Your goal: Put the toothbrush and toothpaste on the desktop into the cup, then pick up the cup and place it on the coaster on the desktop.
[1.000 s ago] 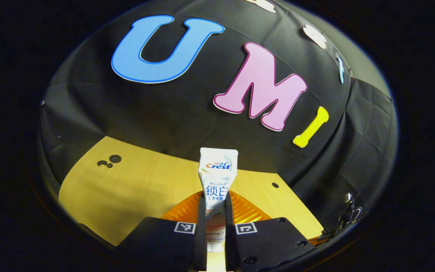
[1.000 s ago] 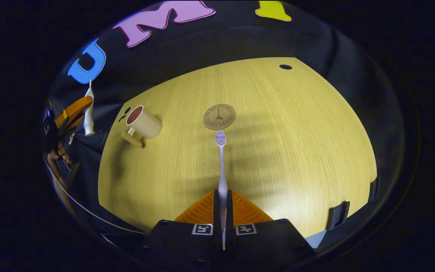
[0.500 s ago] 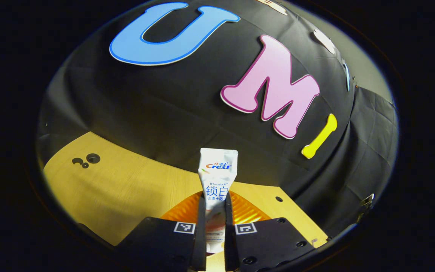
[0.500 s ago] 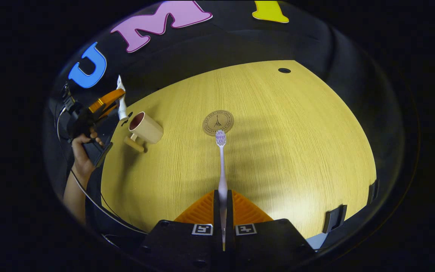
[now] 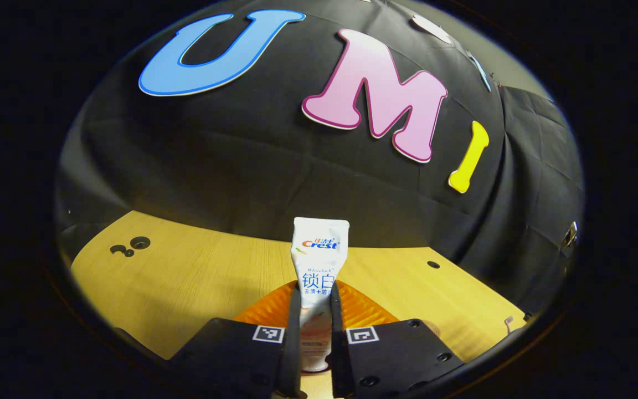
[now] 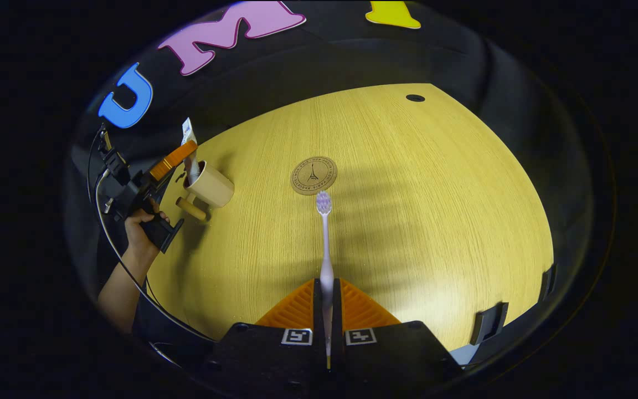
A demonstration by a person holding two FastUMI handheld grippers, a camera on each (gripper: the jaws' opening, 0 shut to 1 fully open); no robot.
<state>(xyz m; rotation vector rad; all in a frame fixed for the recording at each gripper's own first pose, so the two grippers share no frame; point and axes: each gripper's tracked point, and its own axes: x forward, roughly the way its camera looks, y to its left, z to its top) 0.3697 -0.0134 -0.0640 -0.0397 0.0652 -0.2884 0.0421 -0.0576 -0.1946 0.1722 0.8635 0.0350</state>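
Toothpaste (image 5: 319, 260): lower end hidden betw. left gripper (image 5: 314, 299) fingers, clamped.
Toothbrush (image 6: 324, 238): clamped by right gripper (image 6: 327, 293).
Cup (image 6: 210, 184): 10 o'clock, contents unclear.

Left gripper (image 5: 314, 293) clamped on toothpaste (image 5: 319, 260), hand (image 6: 140, 230) gripping handle. Right gripper (image 6: 327, 288) clamped on toothbrush (image 6: 325, 244).

A wood-grain worktop (image 6: 407, 210) is lying under the light, small round holes (image 5: 130, 245) showing near its far left corner and another hole (image 6: 415, 98) near its far edge.
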